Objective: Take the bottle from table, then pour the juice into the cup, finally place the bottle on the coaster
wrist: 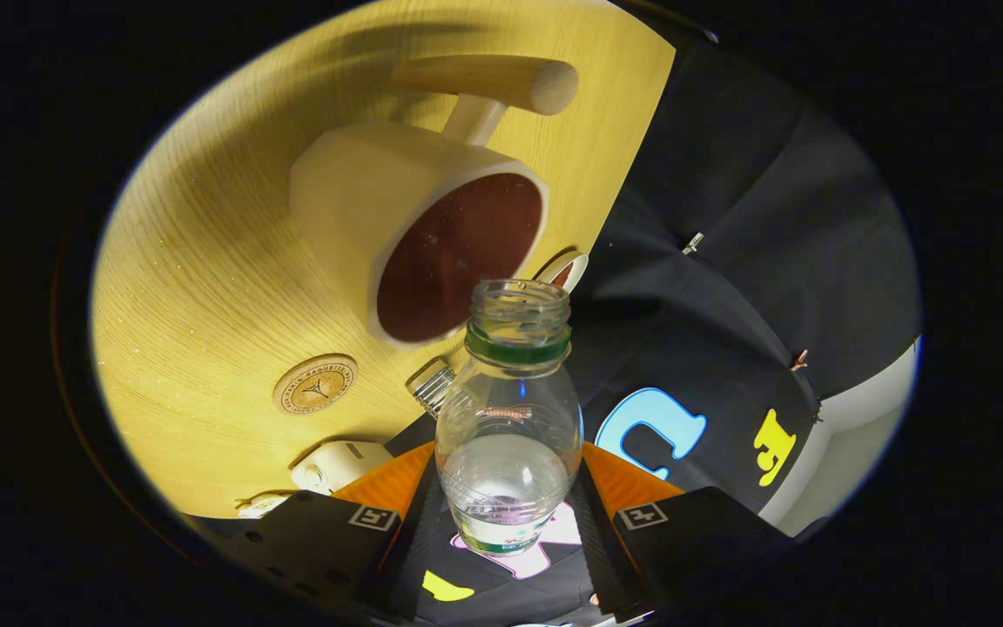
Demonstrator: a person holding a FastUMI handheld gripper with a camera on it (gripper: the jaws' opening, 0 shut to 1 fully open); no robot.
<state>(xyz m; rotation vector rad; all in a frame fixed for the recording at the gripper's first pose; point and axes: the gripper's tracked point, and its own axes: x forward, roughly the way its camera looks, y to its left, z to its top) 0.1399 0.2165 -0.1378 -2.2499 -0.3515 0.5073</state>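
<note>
Wood-grain table (205, 261) under warm light, seen at a steep roll; dark booth cloth beyond its far edge.

Claw (506, 514) closed on the bottle (508, 435), a finger pressing each flank low on the body. Bottle is clear, uncapped, with a green ring under the threaded neck. Its long axis runs straight ahead from between the fingers, mouth pointing away from the claw.

Cup (414, 235): cream outside, dark reddish inside, with a wooden bar handle (493, 83) on its far side. It stands on the table just beyond the bottle's mouth. From this view the mouth overlaps the nearer lip of the cup's opening; whether it is truly over the rim or short of it, cannot tell.

Liquid: a little clear fluid sits low in the bottle, toward the claw end. No stream visible at the mouth.

Coaster (315, 384): round, cork-like, stamped mark, on the table to one side of the cup, near it but not touching.

Other bits: a small cream box (340, 464) at the near table edge; a ribbed clear piece (432, 386) beside the bottle's shoulder; a small round rim (567, 268) past the cup.

Judgement: pouring step in hand. Next move hinges on mouth-to-opening alignment, then more tip along the bottle's axis; a spill over the near lip is the risk.
</note>
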